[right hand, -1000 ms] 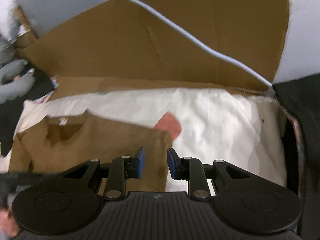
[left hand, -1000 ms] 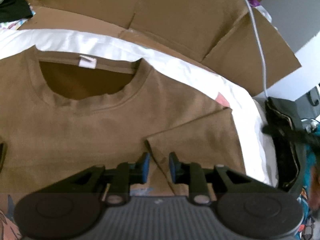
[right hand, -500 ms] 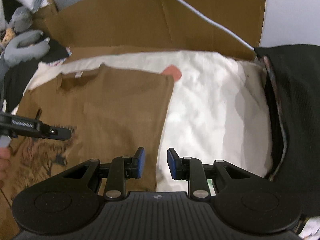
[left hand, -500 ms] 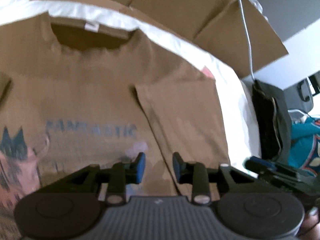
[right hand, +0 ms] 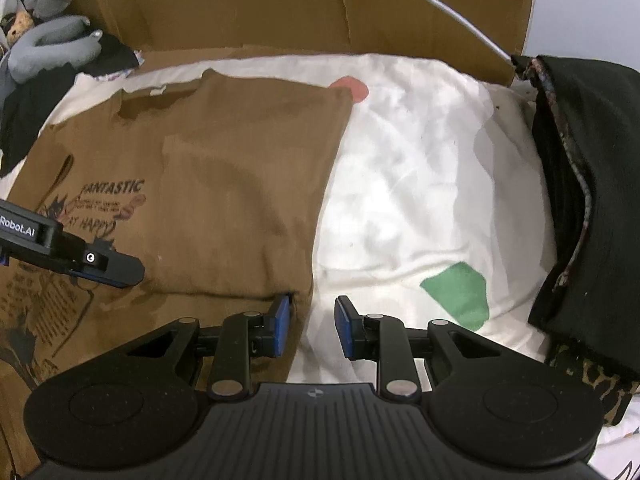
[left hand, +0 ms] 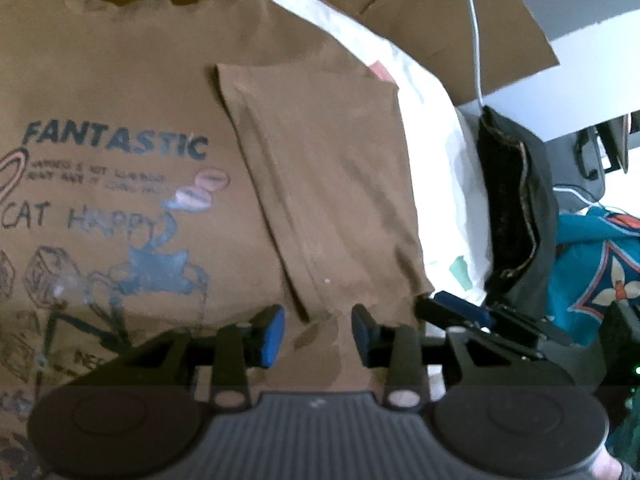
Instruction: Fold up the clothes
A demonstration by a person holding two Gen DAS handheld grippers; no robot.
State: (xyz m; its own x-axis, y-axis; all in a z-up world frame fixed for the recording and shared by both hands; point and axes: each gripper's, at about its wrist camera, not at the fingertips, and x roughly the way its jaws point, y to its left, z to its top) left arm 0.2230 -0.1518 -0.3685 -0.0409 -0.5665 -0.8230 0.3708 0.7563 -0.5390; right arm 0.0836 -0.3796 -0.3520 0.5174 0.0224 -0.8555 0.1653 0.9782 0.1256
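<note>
White sheet (right hand: pixel 404 168) covering the work surface, cardboard panels (right hand: pixel 280 4) standing behind, black fabric stack (right hand: pixel 588 184) at far right edge. Brown t-shirt (right hand: pixel 224 184) lying flat, print side up, on the left half of the sheet, collar toward the cardboard, "FANTASTIC" print (left hand: pixel 116 142) readable. Right sleeve flap (left hand: pixel 320 184) already folded inward over the chest, straight long crease down the right edge. Green patch (right hand: pixel 456 294) and pink patch (right hand: pixel 354 88) on the sheet just beside the shirt. Left gripper (left hand: pixel 318 334) low over the bottom end of the folded flap, jaws parted, nothing between them, pads not clearly touching cloth. Right gripper (right hand: pixel 310 330) at the shirt's right lower edge, jaws parted and empty, left pad just over the fabric edge, right pad over bare sheet. Likely step: taking hold of the right-side edge for the next fold. For a clean job: straddle the doubled edge so both layers go between the pads, close fully before lifting, keep both grippers level so the crease stays straight, carry the fold across without dragging the flap open, lay down and smooth rather than drop. Risk: pinching the sheet along with the shirt, or catching the top layer only. Soft thin knit, prone to slipping and bunching.
</note>
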